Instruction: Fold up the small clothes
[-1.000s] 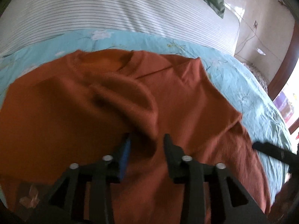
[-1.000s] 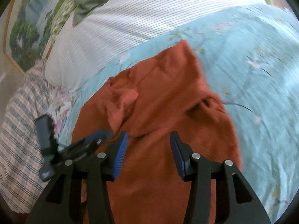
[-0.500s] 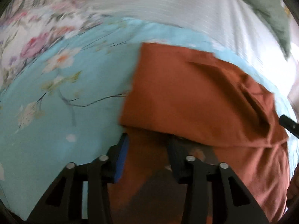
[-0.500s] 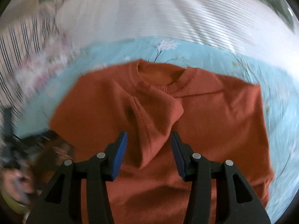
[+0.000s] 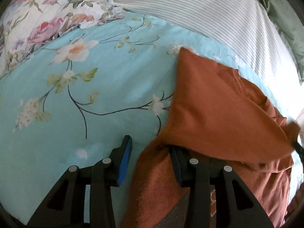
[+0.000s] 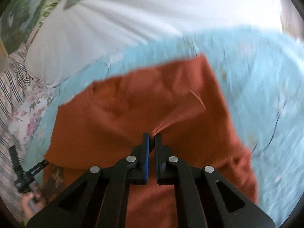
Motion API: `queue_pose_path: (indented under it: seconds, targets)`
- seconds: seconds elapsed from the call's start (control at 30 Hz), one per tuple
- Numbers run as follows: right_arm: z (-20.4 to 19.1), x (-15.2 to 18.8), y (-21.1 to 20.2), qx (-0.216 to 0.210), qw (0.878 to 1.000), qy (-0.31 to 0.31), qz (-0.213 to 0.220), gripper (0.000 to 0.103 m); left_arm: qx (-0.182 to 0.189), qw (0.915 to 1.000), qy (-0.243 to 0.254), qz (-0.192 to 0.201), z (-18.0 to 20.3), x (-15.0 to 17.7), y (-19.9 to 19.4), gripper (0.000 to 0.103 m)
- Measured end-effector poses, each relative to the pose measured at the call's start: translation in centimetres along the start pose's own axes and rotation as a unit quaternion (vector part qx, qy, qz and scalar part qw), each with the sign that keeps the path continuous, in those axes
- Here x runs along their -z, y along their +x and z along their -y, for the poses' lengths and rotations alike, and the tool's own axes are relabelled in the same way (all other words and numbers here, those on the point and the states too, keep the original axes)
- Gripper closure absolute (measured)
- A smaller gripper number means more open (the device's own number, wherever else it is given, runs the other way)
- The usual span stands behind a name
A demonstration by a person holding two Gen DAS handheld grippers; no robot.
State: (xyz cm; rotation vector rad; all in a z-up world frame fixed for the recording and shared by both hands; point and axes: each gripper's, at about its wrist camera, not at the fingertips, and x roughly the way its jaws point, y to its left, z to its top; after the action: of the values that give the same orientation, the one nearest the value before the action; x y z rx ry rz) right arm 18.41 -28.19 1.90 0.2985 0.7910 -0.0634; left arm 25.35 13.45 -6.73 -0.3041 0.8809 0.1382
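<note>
Bed: a turquoise sheet (image 5: 106, 87) printed with white blossoms and dark twigs covers it and fills most of both views.
Striped bedding: a white cover with thin grey stripes (image 5: 199, 11) lies along the far side of the sheet; in the right wrist view it shows only as a blurred white band.
Floral bedding: a crumpled cloth with pink roses (image 5: 43, 20) sits at the far left of the bed, just beside the striped cover.
Green cloth: an olive-green piece (image 5: 285, 19) lies at the far right edge, on the striped cover.
Sweater: the rust-orange knitted sweater (image 6: 144, 110) lies on the turquoise sheet near the striped bedding, its ribbed neckline turned toward that bedding. In the left wrist view one flap of it (image 5: 218, 110) is folded over the body, with a straight edge along the bare sheet.
Right gripper: the right gripper (image 6: 152, 138) points down at the middle of the sweater. Its jaws are closing and stand almost together, and a small ridge of orange knit is gathered right at the tips; the view is too blurred to say whether the pads press it.
Left gripper: the left gripper (image 5: 150, 148) stands spread at the sweater's left edge, jaws opening slightly. The blue-padded finger (image 5: 125, 157) is over bare sheet, and the other finger is partly tucked under the folded flap; orange knit lies between them without being pinched.
Person's hand: a hand (image 6: 31, 199) grips the left gripper's handle at the lower left of the right wrist view.
</note>
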Motion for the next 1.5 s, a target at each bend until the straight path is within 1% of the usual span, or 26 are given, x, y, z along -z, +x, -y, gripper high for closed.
queue_pose_path:
  seconds: [0.03,0.1,0.2,0.3,0.37,0.43,0.47,0.5,0.6,0.63,0.67,0.73,0.77,0.87,0.93,0.97,1.1,1.13,1.2,1.23,1.27,1.3,1.37,1.4,1.43,1.5]
  targets:
    - [0.4,0.4,0.3,0.001,1.000,0.008,-0.010,0.086,-0.007,0.9999,0.005,0.006,0.3,0.2,-0.1,0.061]
    - [1.2,0.7,0.4,-0.024,0.999,0.028,-0.009,0.064,-0.019,0.9996,0.014,0.013,0.7,0.4,-0.3,0.061]
    - [1.7,0.5,-0.2,-0.036,0.998,0.049,0.003,0.057,-0.006,0.9999,-0.006,0.014,0.0,0.3,-0.4,0.061]
    - [1.7,0.4,-0.7,-0.026,0.997,0.067,0.008,0.053,0.011,0.9993,-0.033,0.015,-1.1,-0.1,-0.5,0.061]
    - [2.3,0.5,-2.8,0.011,0.996,0.081,0.046,0.053,0.023,0.9981,-0.054,0.017,-1.9,0.0,-0.7,0.061]
    - [2.3,0.7,-4.8,0.022,0.993,0.085,0.082,0.050,0.035,0.9971,-0.066,0.016,-2.4,0.2,-0.7,0.061]
    - [1.8,0.6,-5.3,0.008,0.993,0.077,0.089,0.048,0.039,0.9967,-0.069,0.016,-2.5,0.2,-0.7,0.061]
    - [0.8,0.3,-5.2,-0.022,0.995,0.056,0.082,0.045,0.044,0.9962,-0.073,0.018,-2.6,0.3,-0.8,0.061]
    - [-4.0,-1.2,-2.3,-0.108,0.994,-0.011,0.021,0.040,0.049,0.9954,-0.079,0.023,-2.8,0.5,-0.8,0.061]
    - [-5.6,-1.6,-1.2,-0.124,0.992,-0.030,0.003,0.039,0.048,0.9954,-0.078,0.026,-2.7,0.7,-0.8,0.061]
    - [-8.0,-2.2,0.5,-0.140,0.988,-0.063,-0.019,0.038,0.045,0.9957,-0.075,0.029,-2.5,0.8,-0.9,0.061]
    - [-12.1,-3.3,3.7,-0.170,0.978,-0.112,-0.042,0.037,0.041,0.9959,-0.073,0.034,-2.4,1.0,-1.0,0.061]
    - [-14.0,-3.9,5.5,-0.189,0.973,-0.125,-0.052,0.037,0.042,0.9958,-0.073,0.037,-2.5,1.0,-1.1,0.061]
    - [-19.7,-6.1,11.3,-0.218,0.958,-0.163,-0.092,0.037,0.044,0.9955,-0.074,0.040,-2.6,1.1,-0.9,0.061]
    - [-23.0,-6.9,14.4,-0.241,0.946,-0.189,-0.105,0.037,0.047,0.9952,-0.074,0.044,-2.7,1.2,-0.9,0.061]
    - [-24.5,-7.3,16.0,-0.242,0.943,-0.201,-0.113,0.037,0.048,0.9951,-0.074,0.046,-2.8,1.3,-0.9,0.061]
    - [-26.6,-7.5,20.0,-0.214,0.935,-0.238,-0.151,0.037,0.052,0.9946,-0.076,0.049,-2.9,1.3,-0.8,0.061]
    - [-27.1,-7.4,20.9,-0.234,0.925,-0.239,-0.181,0.037,0.053,0.9944,-0.077,0.050,-2.9,1.3,-0.8,0.061]
    - [-28.1,-7.0,21.8,-0.291,0.898,-0.240,-0.226,0.037,0.058,0.9938,-0.080,0.050,-3.1,1.4,-0.8,0.061]
    - [-28.8,-6.5,21.9,-0.321,0.883,-0.243,-0.242,0.037,0.062,0.9933,-0.082,0.052,-3.2,1.4,-0.8,0.061]
    - [-29.2,-6.2,22.0,-0.335,0.876,-0.244,-0.245,0.036,0.066,0.9927,-0.086,0.053,-3.3,1.4,-0.8,0.061]
    - [-29.7,-6.0,22.2,-0.344,0.875,-0.240,-0.241,0.036,0.072,0.9919,-0.090,0.054,-3.4,1.4,-0.8,0.061]
    - [-30.2,-6.4,23.2,-0.357,0.883,-0.205,-0.224,0.036,0.093,0.9883,-0.107,0.057,-4.1,1.5,-0.7,0.061]
    - [-30.2,-6.6,23.6,-0.361,0.889,-0.186,-0.212,0.036,0.100,0.9869,-0.113,0.057,-4.4,1.5,-0.6,0.061]
    - [-30.1,-7.0,24.1,-0.359,0.899,-0.159,-0.195,0.036,0.105,0.9859,-0.117,0.058,-4.6,1.5,-0.6,0.061]
    - [-29.5,-7.5,24.5,-0.351,0.912,-0.120,-0.176,0.036,0.106,0.9857,-0.118,0.059,-4.6,1.6,-0.7,0.061]
